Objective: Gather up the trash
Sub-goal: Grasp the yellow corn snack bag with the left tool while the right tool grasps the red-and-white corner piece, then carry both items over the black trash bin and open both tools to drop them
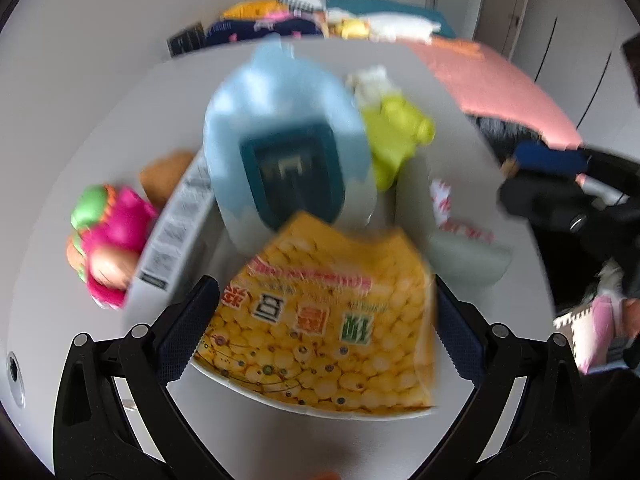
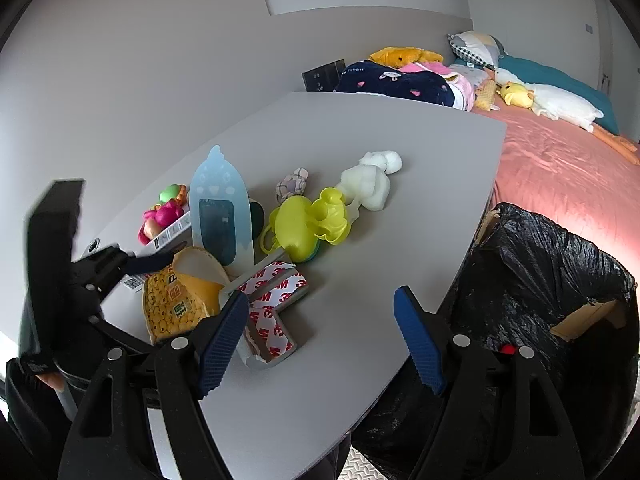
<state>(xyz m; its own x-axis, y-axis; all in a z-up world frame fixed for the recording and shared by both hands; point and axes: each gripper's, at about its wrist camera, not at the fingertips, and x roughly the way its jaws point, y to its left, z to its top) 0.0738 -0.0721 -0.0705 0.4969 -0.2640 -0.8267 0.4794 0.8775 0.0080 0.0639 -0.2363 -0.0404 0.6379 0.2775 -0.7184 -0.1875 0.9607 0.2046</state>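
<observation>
A yellow snack cup with a peeled-back lid [image 1: 324, 328] lies on its side on the grey table [image 2: 360, 128]. My left gripper [image 1: 320, 320] is open, its two fingers on either side of the cup; it also shows in the right wrist view [image 2: 160, 268] at the cup [image 2: 176, 300]. My right gripper [image 2: 320, 336] is open and empty above the table's near edge. A red-and-white 3M tape backing strip [image 2: 272, 304] lies just left of it. A bin with a black bag [image 2: 552, 280] stands to the right of the table.
On the table stand a light blue silicone case [image 2: 220, 208], a yellow-green toy [image 2: 308, 220], a white plush [image 2: 372, 180], a pink and green toy [image 2: 164, 212] and a white labelled box [image 1: 172, 232]. A bed with a pink sheet [image 2: 560, 168] lies behind.
</observation>
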